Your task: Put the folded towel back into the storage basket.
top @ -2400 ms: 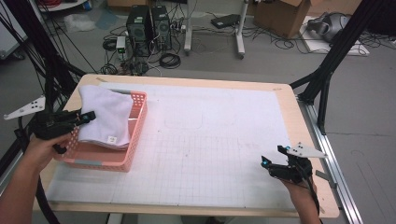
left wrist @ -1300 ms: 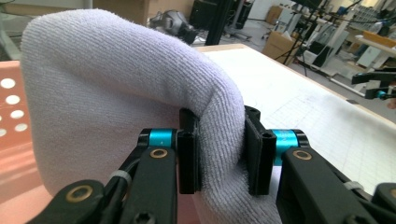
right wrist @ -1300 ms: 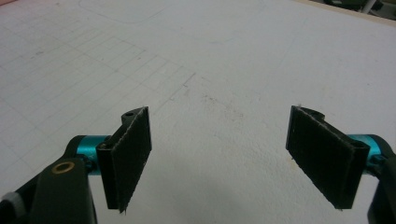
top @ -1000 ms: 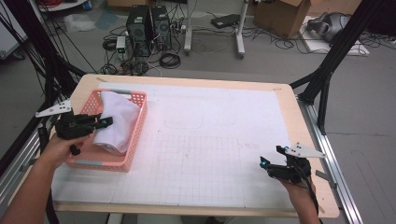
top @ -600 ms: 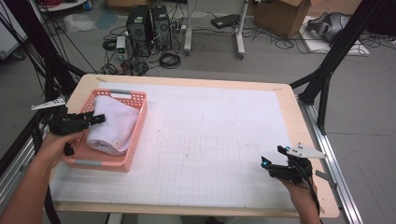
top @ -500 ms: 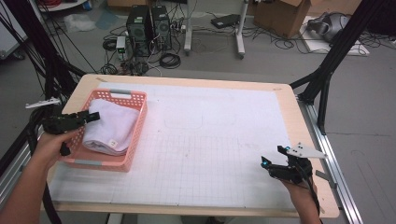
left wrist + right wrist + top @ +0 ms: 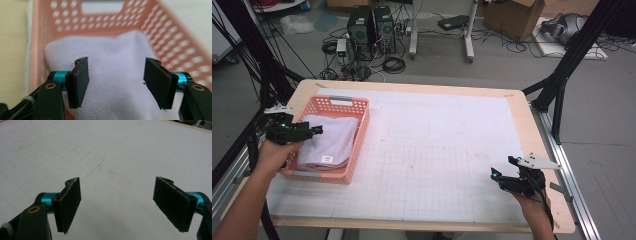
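1. Table (image 7: 422,150): wooden rim with a white gridded mat on top; it carries the basket at its left end, with bare mat across the middle and right.
2. Basket (image 7: 357,145): pink, perforated walls, standing on the left part of the mat with a handle slot in its far wall.
3. Towel (image 7: 329,145): white, folded, lying inside the basket with a small label near its front edge.
4. Left gripper (image 7: 314,130): held at the basket's left wall, pointing over the towel. Jaws have just been opening and stand released; the towel (image 7: 117,82) lies beyond the gap, with no pad pressing on it.
5. Right gripper (image 7: 502,167): held near the table's right front edge, well apart from the basket. Jaws released, bare mat (image 7: 120,170) beyond them.
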`<state>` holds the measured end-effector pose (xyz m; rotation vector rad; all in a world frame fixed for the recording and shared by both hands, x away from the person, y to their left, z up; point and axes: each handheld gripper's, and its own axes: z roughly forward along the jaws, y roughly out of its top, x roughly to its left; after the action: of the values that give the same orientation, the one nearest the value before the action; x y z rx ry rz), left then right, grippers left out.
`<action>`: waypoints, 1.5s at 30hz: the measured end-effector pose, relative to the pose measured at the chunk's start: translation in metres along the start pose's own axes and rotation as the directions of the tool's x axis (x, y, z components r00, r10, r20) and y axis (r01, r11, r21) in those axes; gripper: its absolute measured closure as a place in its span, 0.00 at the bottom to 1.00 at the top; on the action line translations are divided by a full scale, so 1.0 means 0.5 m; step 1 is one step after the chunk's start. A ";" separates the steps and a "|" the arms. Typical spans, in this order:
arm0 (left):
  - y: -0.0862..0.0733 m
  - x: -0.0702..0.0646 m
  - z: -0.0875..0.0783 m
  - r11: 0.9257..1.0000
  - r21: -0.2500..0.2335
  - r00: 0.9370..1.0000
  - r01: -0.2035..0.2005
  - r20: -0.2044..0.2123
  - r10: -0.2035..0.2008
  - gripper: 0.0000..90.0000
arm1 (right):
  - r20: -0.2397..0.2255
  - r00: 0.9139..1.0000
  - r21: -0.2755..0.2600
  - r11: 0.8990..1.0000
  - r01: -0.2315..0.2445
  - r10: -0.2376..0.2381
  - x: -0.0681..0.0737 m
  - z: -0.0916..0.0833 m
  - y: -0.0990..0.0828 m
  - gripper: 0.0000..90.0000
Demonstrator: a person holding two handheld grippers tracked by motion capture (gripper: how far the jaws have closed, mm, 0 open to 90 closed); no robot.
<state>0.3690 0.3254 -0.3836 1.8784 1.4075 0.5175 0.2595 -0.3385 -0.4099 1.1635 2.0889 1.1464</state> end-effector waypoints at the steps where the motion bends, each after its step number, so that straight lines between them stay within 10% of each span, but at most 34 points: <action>1: 0.000 0.000 0.000 1.000 0.000 1.000 0.000 0.000 0.000 0.41 | 0.000 1.000 0.001 1.000 0.001 -0.001 0.000 0.000 0.000 0.24; 6: -0.003 -0.003 0.043 0.998 0.064 0.997 0.008 -0.071 -0.004 0.42 | 0.001 1.000 -0.002 1.000 0.000 0.000 -0.001 -0.001 -0.001 0.24; 13: 0.006 -0.019 0.071 0.998 0.069 0.998 0.009 -0.057 -0.005 0.37 | -0.004 1.000 0.006 1.000 0.006 -0.006 0.003 0.003 0.000 0.24; 20: 0.002 -0.026 0.080 0.999 0.025 0.997 -0.047 -0.066 0.048 0.39 | -0.003 1.000 0.003 1.000 -0.001 0.001 0.002 -0.002 0.000 0.24; 25: 0.005 -0.013 0.048 0.998 -0.059 0.998 -0.012 -0.058 0.009 0.42 | -0.003 1.000 -0.002 1.000 -0.002 0.002 0.000 -0.004 0.001 0.24; 29: 0.007 -0.010 0.000 0.971 -0.239 1.000 0.017 0.015 -0.013 0.39 | -0.006 1.000 -0.005 1.000 -0.004 0.004 0.000 -0.003 0.001 0.24; 33: 0.005 -0.023 -0.050 0.905 -0.414 0.992 0.093 0.113 -0.050 0.35 | -0.007 1.000 -0.015 1.000 -0.005 0.005 0.001 -0.004 0.004 0.24; 34: 0.005 -0.023 -0.050 0.905 -0.414 0.992 0.093 0.113 -0.050 0.33 | -0.006 1.000 -0.017 1.000 -0.009 0.009 0.002 -0.005 0.004 0.24; 36: 0.006 -0.049 -0.071 0.882 -0.462 0.990 0.088 0.140 -0.025 0.29 | -0.009 1.000 -0.025 1.000 -0.009 0.009 0.001 -0.005 0.005 0.24; 45: 0.005 -0.139 -0.089 0.863 -0.503 0.975 0.042 0.210 0.075 0.21 | -0.016 1.000 -0.039 0.999 -0.004 0.003 0.006 -0.005 0.009 0.23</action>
<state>0.3175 0.2733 -0.3453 1.4673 0.9861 0.5967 0.2585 -0.3357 -0.4047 1.1443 2.0676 1.1965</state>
